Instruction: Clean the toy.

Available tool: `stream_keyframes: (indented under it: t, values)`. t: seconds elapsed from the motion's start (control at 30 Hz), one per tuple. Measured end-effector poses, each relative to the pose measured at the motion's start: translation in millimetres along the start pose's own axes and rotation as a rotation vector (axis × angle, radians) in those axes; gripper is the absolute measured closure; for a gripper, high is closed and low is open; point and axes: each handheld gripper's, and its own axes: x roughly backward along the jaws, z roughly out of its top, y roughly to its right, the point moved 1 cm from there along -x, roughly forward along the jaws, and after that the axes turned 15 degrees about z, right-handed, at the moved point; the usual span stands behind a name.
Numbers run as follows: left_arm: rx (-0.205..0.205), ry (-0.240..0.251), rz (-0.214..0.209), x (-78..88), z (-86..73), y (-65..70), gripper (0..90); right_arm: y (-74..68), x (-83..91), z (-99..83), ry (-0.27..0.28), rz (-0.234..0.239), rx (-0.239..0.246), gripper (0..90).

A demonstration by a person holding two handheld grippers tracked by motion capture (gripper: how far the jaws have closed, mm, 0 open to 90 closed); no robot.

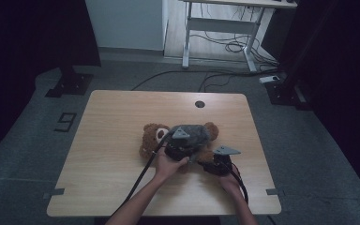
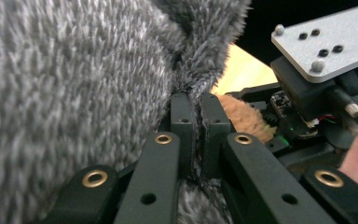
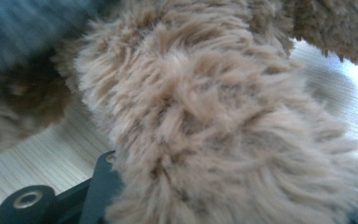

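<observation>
A brown teddy bear [image 1: 152, 136] lies on the wooden table [image 1: 108, 117], its body covered by a grey fuzzy garment [image 1: 196, 133]. My left gripper [image 1: 183, 149] is at the bear's middle. In the left gripper view it [image 2: 198, 109] is shut on a fold of the grey garment [image 2: 74, 93], pinched between its pads. My right gripper [image 1: 208, 163] is at the bear's lower end. In the right gripper view a brown furry leg [image 3: 214, 130] lies between its jaws and hides most of them, so it looks shut on the leg.
The table has a round cable hole [image 1: 199, 104] near its far edge. Black cables trail from both grippers toward the front edge. A white desk frame [image 1: 220, 28] and floor cables stand beyond the table. Bare wood lies left of the bear.
</observation>
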Motion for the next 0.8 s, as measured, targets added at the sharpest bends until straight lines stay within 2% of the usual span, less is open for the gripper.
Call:
stream_keyframes:
  t: [0.07, 0.2, 0.3, 0.43, 0.53, 0.8]
  values:
    - [0.011, 0.011, 0.031, 12.7, -2.3, -12.7, 85.8, 0.0, 0.3, -0.1, 0.000, 0.002, -0.002, 54.8]
    - [0.014, 0.024, 0.136, 35.7, -10.4, -39.0, 85.7, 0.1, 0.4, -0.1, -0.001, 0.003, -0.004, 54.8]
    - [0.056, 0.036, 0.133, 48.4, -16.7, -55.7, 85.8, 0.1, 0.1, 0.0, -0.001, 0.004, 0.000, 54.8]
    - [0.047, 0.067, 0.172, 62.9, -21.0, -64.5, 85.7, -0.3, 0.1, -0.1, -0.005, 0.003, 0.005, 54.8]
    - [0.068, 0.079, 0.206, 72.4, -25.1, -76.4, 85.6, -0.2, 0.3, -0.3, -0.008, 0.004, 0.005, 54.7]
    - [0.117, 0.032, 0.265, 78.6, -48.3, -103.2, 85.6, -0.2, 0.2, -0.3, -0.008, 0.002, 0.002, 54.6]
